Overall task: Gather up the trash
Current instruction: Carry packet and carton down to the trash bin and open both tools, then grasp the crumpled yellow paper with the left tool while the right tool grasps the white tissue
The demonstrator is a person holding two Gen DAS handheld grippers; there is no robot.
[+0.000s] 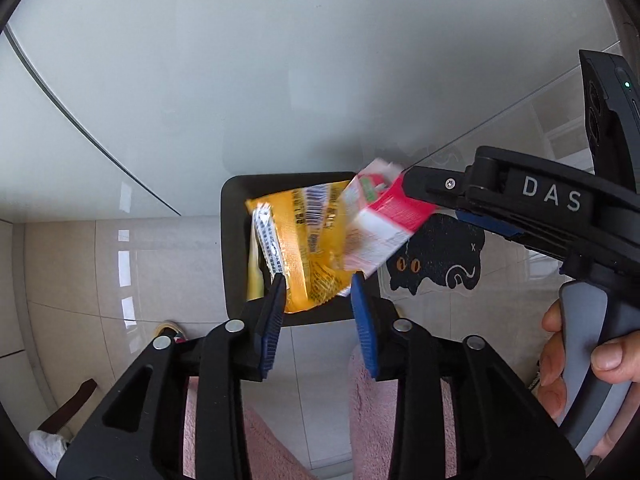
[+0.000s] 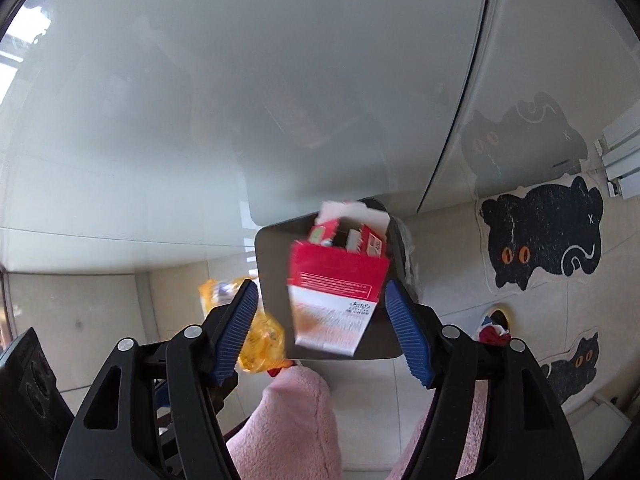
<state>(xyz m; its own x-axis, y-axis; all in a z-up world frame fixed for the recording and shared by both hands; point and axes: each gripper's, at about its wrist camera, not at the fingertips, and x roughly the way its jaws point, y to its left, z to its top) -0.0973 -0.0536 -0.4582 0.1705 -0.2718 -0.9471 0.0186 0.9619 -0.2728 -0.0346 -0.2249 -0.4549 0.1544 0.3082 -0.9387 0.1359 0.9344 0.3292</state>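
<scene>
Both grippers' fingers are apart: yellow wrapper (image 1: pixel 298 240) below the left gripper (image 1: pixel 318 284), red carton (image 2: pixel 340 288) loose between right gripper (image 2: pixel 320 300) fingers, over the black bin (image 1: pixel 234 240)

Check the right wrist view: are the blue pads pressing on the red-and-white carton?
No: the red-and-white carton sits between the right gripper pads with gaps either side.

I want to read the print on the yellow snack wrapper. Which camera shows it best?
The left wrist view: the yellow wrapper faces the camera over the black bin, barcode and print visible, though the red carton overlaps it. The right wrist view shows only crumpled yellow bits behind a finger.
</scene>
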